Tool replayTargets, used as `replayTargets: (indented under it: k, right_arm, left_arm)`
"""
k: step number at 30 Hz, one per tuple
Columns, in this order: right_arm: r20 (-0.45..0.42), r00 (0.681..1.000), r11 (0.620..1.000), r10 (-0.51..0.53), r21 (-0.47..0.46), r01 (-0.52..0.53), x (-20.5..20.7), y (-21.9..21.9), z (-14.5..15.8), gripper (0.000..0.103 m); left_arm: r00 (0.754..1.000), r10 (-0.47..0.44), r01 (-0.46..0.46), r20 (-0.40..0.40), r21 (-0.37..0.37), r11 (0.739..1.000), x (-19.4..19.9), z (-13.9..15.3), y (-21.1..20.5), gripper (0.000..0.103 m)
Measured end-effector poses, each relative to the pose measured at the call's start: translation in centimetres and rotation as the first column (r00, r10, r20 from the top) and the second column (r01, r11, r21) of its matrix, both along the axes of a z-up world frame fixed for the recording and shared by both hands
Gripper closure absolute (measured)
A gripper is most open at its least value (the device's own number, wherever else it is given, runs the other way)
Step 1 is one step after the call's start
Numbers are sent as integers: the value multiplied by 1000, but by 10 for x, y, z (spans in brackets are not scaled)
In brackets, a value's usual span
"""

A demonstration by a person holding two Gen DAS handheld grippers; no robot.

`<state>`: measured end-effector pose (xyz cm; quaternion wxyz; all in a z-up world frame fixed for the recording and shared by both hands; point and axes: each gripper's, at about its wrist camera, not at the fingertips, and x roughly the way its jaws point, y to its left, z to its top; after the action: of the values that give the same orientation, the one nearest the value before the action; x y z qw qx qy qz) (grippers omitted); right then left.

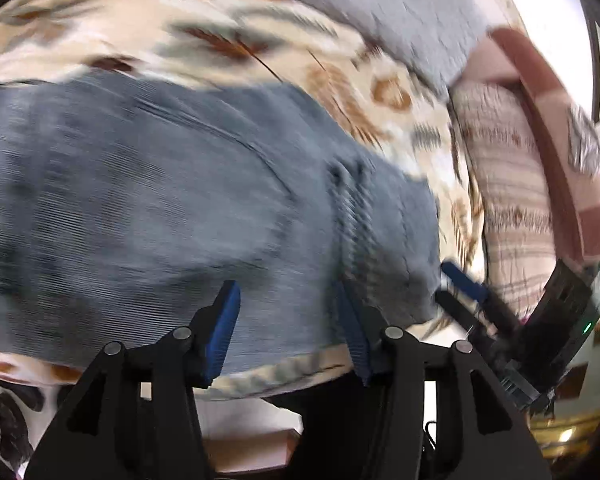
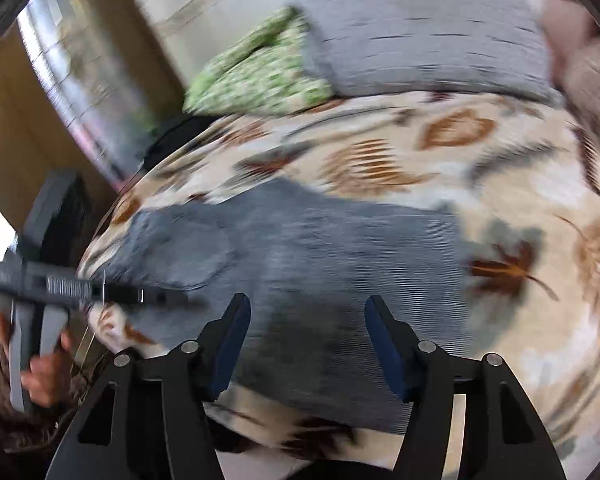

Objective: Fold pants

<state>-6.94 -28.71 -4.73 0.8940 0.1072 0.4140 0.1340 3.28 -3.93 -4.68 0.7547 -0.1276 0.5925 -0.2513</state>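
Blue-grey denim pants (image 1: 148,208) lie flat on a bed with a cream leaf-patterned cover (image 1: 260,48). Both views are blurred by motion. My left gripper (image 1: 290,320) is open and empty, just above the near edge of the pants by the bed's edge. My right gripper (image 2: 308,336) is open and empty over the pants (image 2: 320,248), near their front edge. In the left wrist view the right gripper (image 1: 466,286) shows at the pants' right end. In the right wrist view the left gripper (image 2: 180,300) shows at their left end, held by a hand (image 2: 44,376).
A grey pillow (image 2: 420,32) and a green patterned pillow (image 2: 260,68) lie at the head of the bed. A striped pink and maroon blanket (image 1: 512,168) is bunched at the right. A wall and window (image 2: 60,60) stand to the left.
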Motion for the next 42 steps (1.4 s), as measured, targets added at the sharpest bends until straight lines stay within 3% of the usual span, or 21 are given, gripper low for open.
replayTargets:
  k: [6,9,13,18,22,27,29,31,32,33,35,38,42]
  right_arm:
    - [-43,977,975,209,-66,-212,20,112,-9,39]
    - [-41,946,938,322,-120,-324,27,174,-11,34]
    - [-24,907,884,421,-213,-416,29,234,-15,30]
    - [-25,875,808,483,-372,-457,34,291,-34,28]
    - [-25,874,753,486,-495,-433,34,316,-51,25]
    - [-2,865,674,502,-626,-392,36,332,-64,21]
    - [1,858,648,514,-655,-388,36,335,-67,24]
    - [7,854,644,520,-659,-388,39,336,-66,34]
    - [11,855,653,518,-651,-387,42,333,-62,51]
    - [12,853,660,521,-639,-395,43,332,-59,64]
    - [16,849,667,529,-627,-403,45,329,-52,70]
    - [44,852,689,521,-611,-390,41,322,-41,75]
    - [106,861,735,497,-579,-353,31,306,-18,79]
  left_arm:
    - [986,165,-164,20,-62,985,40,18,125,41]
    - [972,233,-234,-19,-79,969,65,8,182,40]
    - [967,232,-244,-106,-115,963,91,-18,220,40]
    - [967,166,-202,-194,-184,962,120,-46,224,37]
    - [976,109,-140,-189,-157,978,139,-54,209,35]
    - [986,47,-70,-160,-145,987,155,-58,192,18]
    - [990,9,-29,-138,-143,989,156,-58,184,18]
    - [992,-31,11,-123,-161,987,154,-58,180,18]
    - [992,-46,24,-119,-180,983,153,-57,179,22]
    - [991,-58,33,-122,-201,979,151,-57,178,53]
    - [985,-92,56,-147,-230,972,148,-57,173,97]
    - [993,-87,69,-84,-201,977,139,-38,168,97]
    - [996,-81,70,-36,-240,968,129,-5,161,97]
